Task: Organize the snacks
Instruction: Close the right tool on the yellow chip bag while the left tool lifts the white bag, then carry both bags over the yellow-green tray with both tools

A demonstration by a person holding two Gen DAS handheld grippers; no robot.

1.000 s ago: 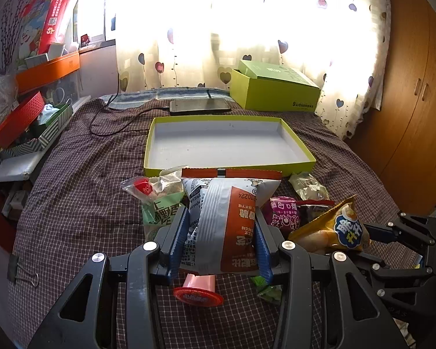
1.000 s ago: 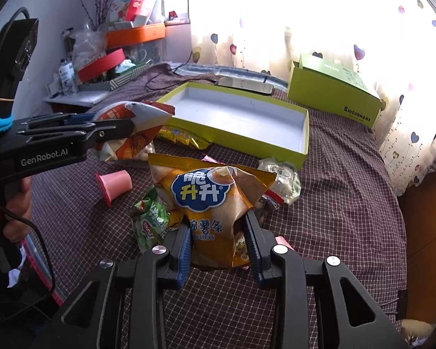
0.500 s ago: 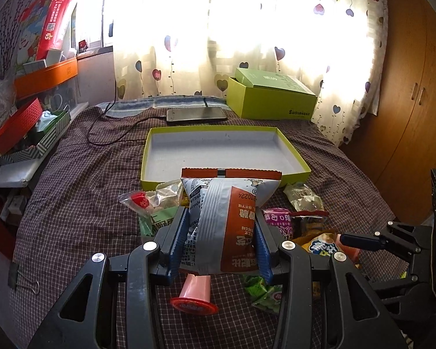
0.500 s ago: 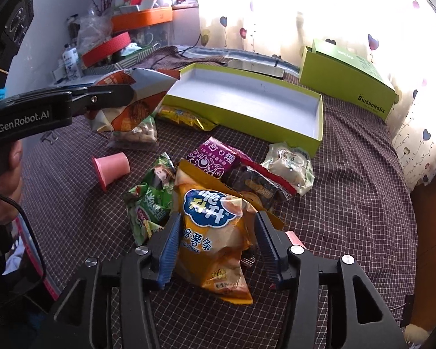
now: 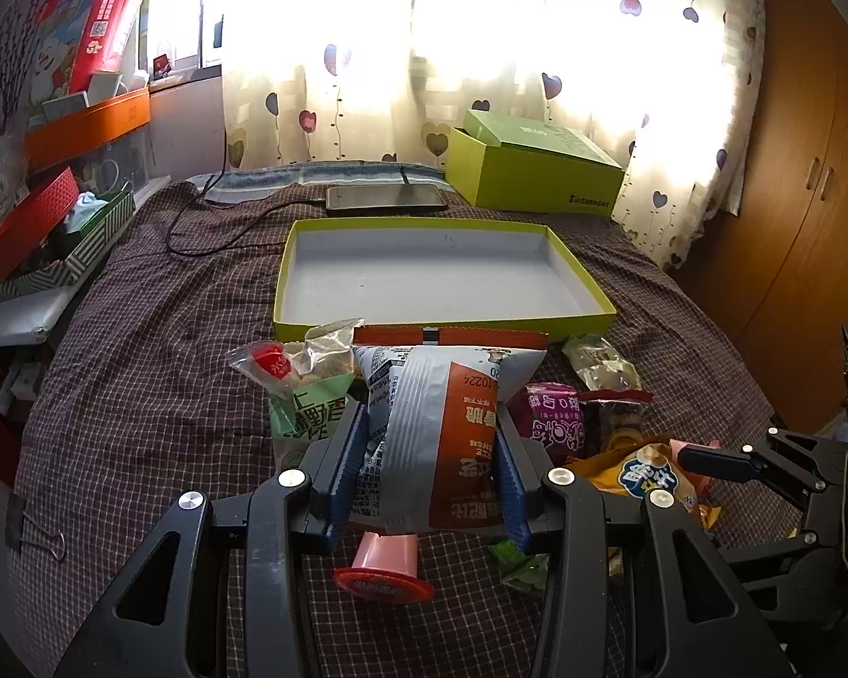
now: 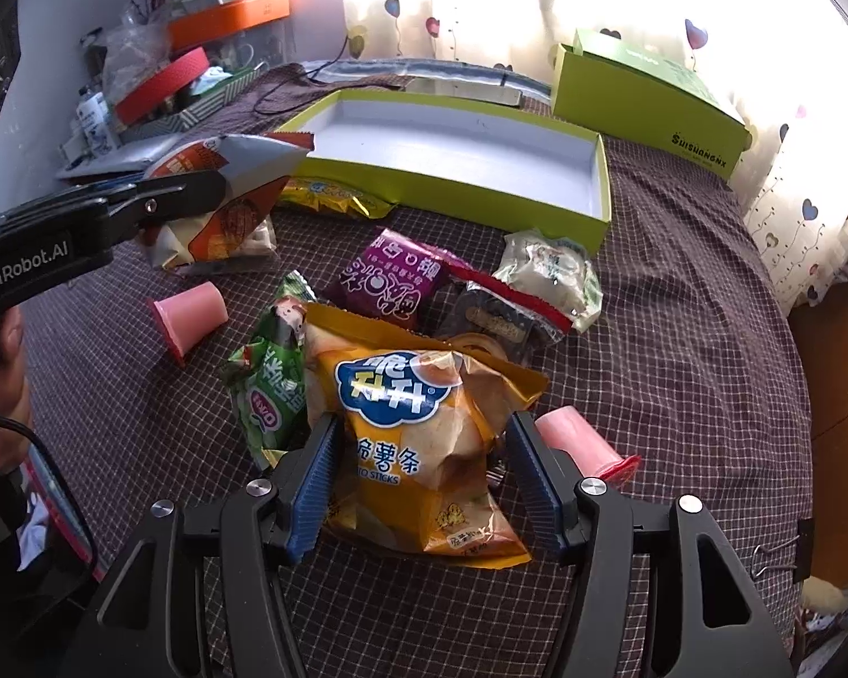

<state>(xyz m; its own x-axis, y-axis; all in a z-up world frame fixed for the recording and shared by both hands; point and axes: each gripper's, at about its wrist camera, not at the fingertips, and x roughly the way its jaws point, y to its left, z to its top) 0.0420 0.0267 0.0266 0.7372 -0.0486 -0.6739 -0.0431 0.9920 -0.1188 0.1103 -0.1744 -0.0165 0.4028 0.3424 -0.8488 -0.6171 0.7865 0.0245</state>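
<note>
My left gripper (image 5: 429, 452) is shut on a grey and orange snack bag (image 5: 441, 429) and holds it above the bed, short of the open green tray (image 5: 565, 319); the bag also shows in the right wrist view (image 6: 226, 192). My right gripper (image 6: 424, 452) is open, its fingers on either side of a yellow potato-stick bag (image 6: 418, 429) that lies on the checked cover. The tray (image 6: 463, 181) has nothing in it. Loose snacks lie around: a purple pack (image 6: 390, 277), a green pack (image 6: 271, 384) and a pale pack (image 6: 554, 271).
Two pink cups (image 6: 189, 316) (image 6: 582, 443) lie on the cover. A closed green box (image 6: 650, 101) and a phone (image 5: 387, 198) sit behind the tray. Cluttered shelves (image 5: 51, 214) stand at the left, a wooden wardrobe (image 5: 808, 198) at the right.
My right gripper has opened and let the yellow bag down onto the cover. My left gripper still holds the grey and orange bag, a little nearer the tray.
</note>
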